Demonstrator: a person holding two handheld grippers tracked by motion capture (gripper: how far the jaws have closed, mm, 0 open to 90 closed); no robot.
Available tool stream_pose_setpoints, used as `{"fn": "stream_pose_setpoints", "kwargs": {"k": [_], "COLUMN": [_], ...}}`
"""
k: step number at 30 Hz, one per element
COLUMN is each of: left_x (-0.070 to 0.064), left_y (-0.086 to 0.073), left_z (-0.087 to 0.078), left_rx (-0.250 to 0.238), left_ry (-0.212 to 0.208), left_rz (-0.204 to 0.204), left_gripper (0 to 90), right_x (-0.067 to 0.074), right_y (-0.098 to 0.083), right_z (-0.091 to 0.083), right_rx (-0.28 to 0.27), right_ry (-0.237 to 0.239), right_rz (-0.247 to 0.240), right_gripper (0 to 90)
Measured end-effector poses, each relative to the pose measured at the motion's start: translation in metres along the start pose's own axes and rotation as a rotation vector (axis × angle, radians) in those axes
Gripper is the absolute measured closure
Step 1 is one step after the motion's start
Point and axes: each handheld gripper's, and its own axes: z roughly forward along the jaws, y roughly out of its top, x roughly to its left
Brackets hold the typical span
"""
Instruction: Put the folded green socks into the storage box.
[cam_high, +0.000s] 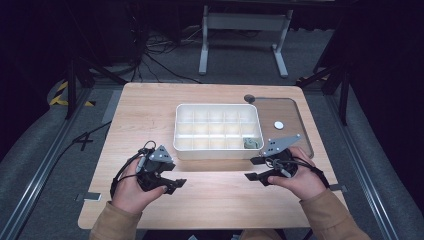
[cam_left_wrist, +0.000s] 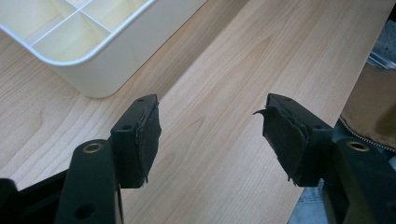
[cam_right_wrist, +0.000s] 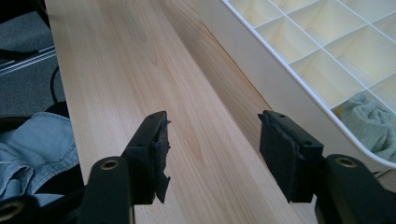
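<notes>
High view: the pale wooden worktop (cam_high: 150, 107) carries a white plastic divided tray (cam_high: 216, 111) at its centre, long side square to the person, presumably so every compartment is reachable from the near edge. Nearly all compartments are bare. The exception is the corner cell at 5 o'clock, which holds a small grey-green crumpled cloth (cam_high: 251, 144); this item appears to be the object of the work, and it lies fully inside its cell, below the rim. A brown translucent mat (cam_high: 290, 112) sits at 3 o'clock of the tray, with a small white round disc (cam_high: 278, 124) resting on it, well apart from the tray.

The left gripper (cam_high: 167, 184) hovers at 7 o'clock of the tray, over bare wood. The right gripper (cam_high: 254, 168) is at 5 o'clock, just beside the tray's near wall and nearest the cloth.

Left gripper view: fingers (cam_left_wrist: 142, 135) stand wide, nothing between them. Right gripper view: fingers (cam_right_wrist: 156, 149) likewise wide and empty, with the tray wall and cloth (cam_right_wrist: 371, 123) alongside.

Clearance: a broad strip of open wood runs along the near edge for both hands. The tray wall and cell dividers are judged the main obstruction to any reach for the cloth.
</notes>
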Motion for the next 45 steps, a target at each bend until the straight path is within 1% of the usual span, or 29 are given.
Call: {"fn": "stream_pose_setpoints", "kwargs": {"k": [1,2,3,4,6,10,11,12,15,16,17,19,20,23,24,26,28,29,30,31,32,33,34,36,39,40,41,43,45], "left_x": [0.000,0.000,-0.001,-0.001,-0.002,-0.002,-0.002,-0.002,-0.002,-0.002,-0.002,-0.002,-0.002,-0.003,-0.003,-0.002,0.000,0.000,0.001,0.001,0.001,0.000,-0.001,-0.001,0.001,0.002,0.002,0.003,0.004], "left_y": [-0.001,-0.001,-0.001,-0.001,-0.002,-0.004,-0.006,-0.007,-0.009,-0.009,-0.009,-0.010,-0.011,-0.013,-0.013,-0.016,-0.017,-0.018,-0.020,-0.020,-0.020,-0.021,-0.021,-0.021,-0.022,-0.023,-0.023,-0.024,-0.024], "left_z": [0.000,0.000,0.000,0.000,0.001,0.003,0.005,0.006,0.010,0.012,0.013,0.017,0.019,0.023,0.023,0.028,0.033,0.035,0.038,0.038,0.042,0.044,0.047,0.049,0.053,0.055,0.056,0.059,0.060], "left_rx": [0.004,0.004,0.010,0.015,0.013,0.010,-0.004,-0.009,-0.017,-0.010,-0.009,0.000,0.008,0.027,0.027,0.035,0.042,0.032,0.019,0.019,0.021,0.023,0.026,0.034,0.057,0.064,0.065,0.064,0.074], "left_ry": [0.005,0.005,0.005,0.007,0.003,0.012,0.023,0.025,0.008,-0.002,0.002,-0.015,-0.026,-0.059,-0.059,-0.072,-0.066,-0.053,-0.044,-0.044,-0.043,-0.044,-0.048,-0.045,-0.050,-0.046,-0.035,-0.019,-0.019], "left_rz": [0.006,0.006,0.007,0.012,0.010,0.015,0.027,0.029,0.031,0.027,0.036,0.036,0.056,0.093,0.093,0.110,0.106,0.105,0.116,0.116,0.128,0.126,0.120,0.122,0.123,0.124,0.113,0.110,0.119], "left_gripper": [37.2,37.1,37.1,37.0,37.0,35.8,35.8,34.8,33.1,32.1,31.3,29.1,28.1,21.9,20.1,18.7,18.6,19.0,20.4,22.7,22.7,23.0,23.4,23.2,23.0,22.9,22.5,22.0,21.3], "right_x": [0.002,0.002,0.003,0.003,0.003,0.002,0.002,0.003,0.004,0.004,0.004,0.005,0.005,0.005,0.005,0.003,0.001,-0.001,-0.001,-0.001,-0.002,-0.003,-0.004,-0.004,-0.003,-0.002,-0.002,0.000,0.002], "right_y": [-0.005,-0.007,-0.010,-0.012,-0.016,-0.021,-0.023,-0.025,-0.029,-0.030,-0.032,-0.035,-0.037,-0.042,-0.042,-0.047,-0.051,-0.055,-0.058,-0.058,-0.061,-0.066,-0.069,-0.073,-0.075,-0.077,-0.078,-0.079,-0.081], "right_z": [0.002,0.002,0.002,0.004,0.006,0.010,0.012,0.014,0.019,0.020,0.022,0.026,0.028,0.034,0.034,0.039,0.043,0.046,0.049,0.049,0.052,0.055,0.057,0.058,0.060,0.061,0.062,0.062,0.063], "right_rx": [-0.010,-0.018,-0.034,-0.039,-0.015,-0.023,-0.019,-0.016,-0.016,-0.018,-0.024,-0.020,-0.014,-0.007,-0.007,-0.013,-0.019,-0.021,-0.019,-0.019,-0.014,0.006,0.022,0.021,0.019,0.025,0.028,0.021,0.019], "right_ry": [-0.017,-0.023,-0.024,-0.022,-0.009,0.004,0.006,0.006,0.018,0.025,0.028,0.037,0.040,0.029,0.029,0.016,0.000,-0.009,-0.016,-0.016,-0.024,-0.038,-0.061,-0.060,-0.067,-0.069,-0.073,-0.084,-0.114], "right_rz": [-0.008,-0.007,-0.004,0.009,0.004,0.020,0.023,0.025,0.034,0.040,0.044,0.049,0.047,0.048,0.048,0.051,0.062,0.073,0.086,0.086,0.090,0.105,0.108,0.116,0.114,0.112,0.105,0.097,0.082], "right_gripper": [42.6,42.6,42.6,42.4,42.4,41.0,40.8,40.1,38.1,37.0,36.4,35.2,35.0,34.6,34.6,34.4,34.5,34.5,34.5,34.5,34.5,34.5,34.6,34.6,34.5,34.5,34.5,34.5,34.4]}}
